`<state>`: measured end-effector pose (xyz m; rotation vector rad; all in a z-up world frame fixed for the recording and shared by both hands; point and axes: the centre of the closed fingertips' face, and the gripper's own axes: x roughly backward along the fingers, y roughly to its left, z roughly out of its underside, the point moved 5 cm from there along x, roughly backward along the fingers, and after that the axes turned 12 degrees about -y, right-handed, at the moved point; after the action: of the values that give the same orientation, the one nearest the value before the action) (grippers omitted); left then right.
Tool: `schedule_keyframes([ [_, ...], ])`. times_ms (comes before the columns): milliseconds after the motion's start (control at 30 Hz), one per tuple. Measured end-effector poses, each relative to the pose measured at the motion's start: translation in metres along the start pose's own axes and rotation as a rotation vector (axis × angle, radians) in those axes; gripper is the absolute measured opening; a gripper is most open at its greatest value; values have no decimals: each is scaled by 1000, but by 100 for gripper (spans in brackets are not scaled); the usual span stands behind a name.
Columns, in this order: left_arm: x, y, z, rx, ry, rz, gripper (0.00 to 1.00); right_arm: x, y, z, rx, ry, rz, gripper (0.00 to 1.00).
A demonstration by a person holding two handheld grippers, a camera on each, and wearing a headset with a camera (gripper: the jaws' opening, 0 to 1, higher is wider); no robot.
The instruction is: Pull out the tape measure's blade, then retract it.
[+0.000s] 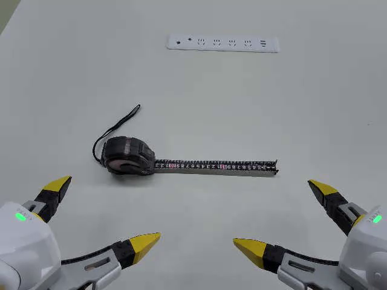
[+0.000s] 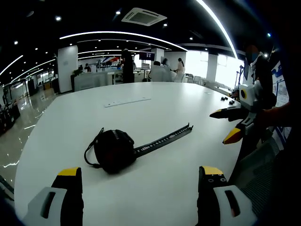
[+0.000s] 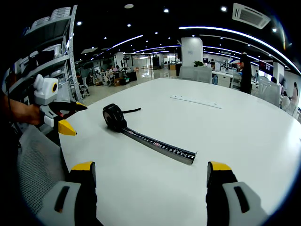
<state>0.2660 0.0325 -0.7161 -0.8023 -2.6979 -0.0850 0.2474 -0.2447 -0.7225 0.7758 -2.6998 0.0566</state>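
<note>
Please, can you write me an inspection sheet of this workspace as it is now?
Surface: white table, plain.
Job's things: black tape measure; its blade is pulled out and lies flat on the table.
Clutter: white power strip at the far side.
Grippers: left gripper and right gripper both open, fingers holding nothing, apart from the tape measure.
Cables: nothing seen; a black strap lies beside the tape measure.
Surroundings: open office, shelving, distant people.

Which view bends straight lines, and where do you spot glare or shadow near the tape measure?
Head view: lines run straight, light is soft and even, the tape measure throws only a faint shadow on the table. Left gripper view: fisheye bows the ceiling light strips and table edge; glare on the floor at left. Right gripper view: same bowing, blade looks crisp.
</note>
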Motion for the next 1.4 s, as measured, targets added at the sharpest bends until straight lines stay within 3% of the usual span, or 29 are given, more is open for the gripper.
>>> schedule_keyframes([
  [533,-5,1,-2,25,0,-73,100,1,-6,2,-1,9,-3,100],
  [967,-8,0,-4,33,-3,-103,100,0,-8,3,11,21,-46,97],
  [1000,-12,-4,-5,37,5,-122,100,-2,-10,3,37,12,-130,97],
  [1400,-23,2,-3,48,10,-194,100,-8,-25,5,89,29,-248,87],
])
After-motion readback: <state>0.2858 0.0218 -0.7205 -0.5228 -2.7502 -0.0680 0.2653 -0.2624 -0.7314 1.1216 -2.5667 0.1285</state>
